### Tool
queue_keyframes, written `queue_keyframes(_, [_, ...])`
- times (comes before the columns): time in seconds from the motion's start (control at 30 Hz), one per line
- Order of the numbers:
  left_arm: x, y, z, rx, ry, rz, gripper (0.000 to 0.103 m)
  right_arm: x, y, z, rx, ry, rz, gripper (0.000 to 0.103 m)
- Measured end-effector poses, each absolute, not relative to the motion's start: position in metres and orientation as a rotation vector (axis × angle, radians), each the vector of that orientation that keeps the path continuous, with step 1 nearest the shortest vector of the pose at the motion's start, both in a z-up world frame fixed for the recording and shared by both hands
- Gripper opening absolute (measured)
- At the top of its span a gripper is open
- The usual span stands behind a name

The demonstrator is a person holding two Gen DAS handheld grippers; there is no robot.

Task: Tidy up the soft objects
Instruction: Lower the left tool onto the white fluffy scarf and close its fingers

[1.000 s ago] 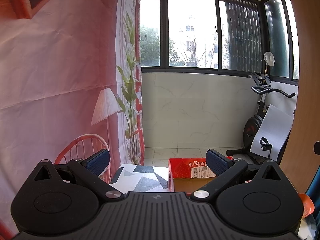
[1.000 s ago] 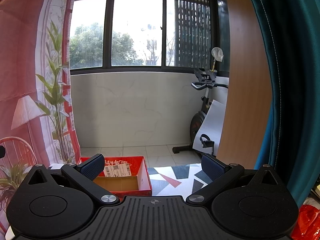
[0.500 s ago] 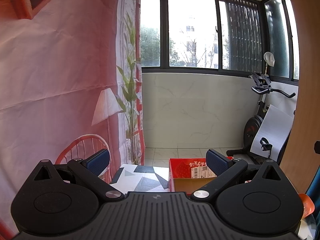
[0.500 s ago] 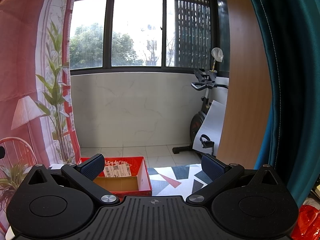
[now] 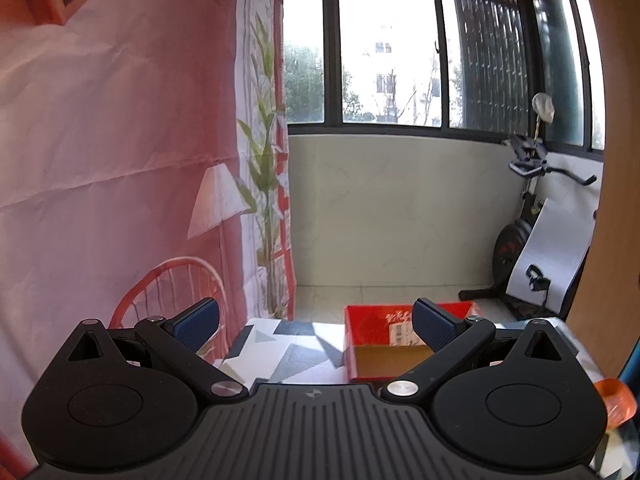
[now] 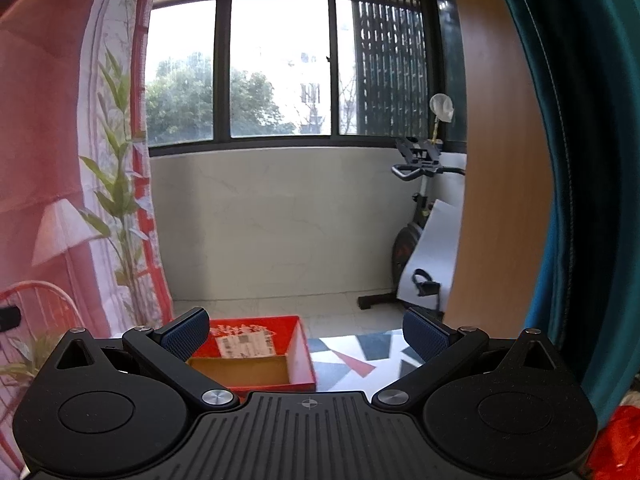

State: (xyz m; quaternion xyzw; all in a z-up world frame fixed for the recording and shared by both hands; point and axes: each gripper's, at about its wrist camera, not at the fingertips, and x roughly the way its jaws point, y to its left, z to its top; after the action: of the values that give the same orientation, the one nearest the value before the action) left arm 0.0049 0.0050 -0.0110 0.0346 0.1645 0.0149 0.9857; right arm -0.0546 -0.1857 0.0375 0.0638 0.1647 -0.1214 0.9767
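Observation:
My left gripper (image 5: pixel 316 326) is open with nothing between its blue-padded fingers. It is held above a table covered by a geometric patterned cloth (image 5: pixel 272 346). An open red cardboard box (image 5: pixel 380 340) with a brown inside and a white label stands on the cloth just past the right finger. My right gripper (image 6: pixel 306 336) is also open and holds nothing. From the right wrist, the red box (image 6: pixel 298 356) lies behind the left finger, on the patterned cloth (image 6: pixel 352 356). An orange-red crumpled thing (image 6: pixel 616 440) shows at the lower right edge and again as an orange thing (image 5: pixel 616 400).
A pink printed backdrop (image 5: pixel 120 160) hangs on the left. A wooden panel (image 6: pixel 496 160) and a teal curtain (image 6: pixel 580 160) stand on the right. Beyond the table are a tiled floor, a low wall under windows and an exercise bike (image 6: pixel 416 220).
Almost nothing has changed. The right wrist view has shifted very slightly, and both grippers stay open at the same width.

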Motion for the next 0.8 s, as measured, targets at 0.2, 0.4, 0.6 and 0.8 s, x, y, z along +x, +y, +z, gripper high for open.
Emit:
queue_keyframes(0.2, [0.014,0.020,-0.048,0.095,0.413,0.072,0.103,-0.053,-0.204,0.000,0.252,0.307,-0.165,0.103])
queue_keyframes(0.4, [0.026,0.033,-0.095,0.085,0.510,0.068,0.103,-0.046,-0.211,-0.046,0.292,0.318,-0.149,0.103])
queue_keyframes(0.6, [0.034,0.040,-0.141,0.002,0.597,-0.027,0.102,-0.032,-0.193,-0.092,0.258,0.390,-0.070,0.103])
queue_keyframes(0.8, [0.031,0.027,-0.189,0.030,0.666,-0.112,0.100,-0.025,-0.175,-0.137,0.198,0.480,-0.033,0.103])
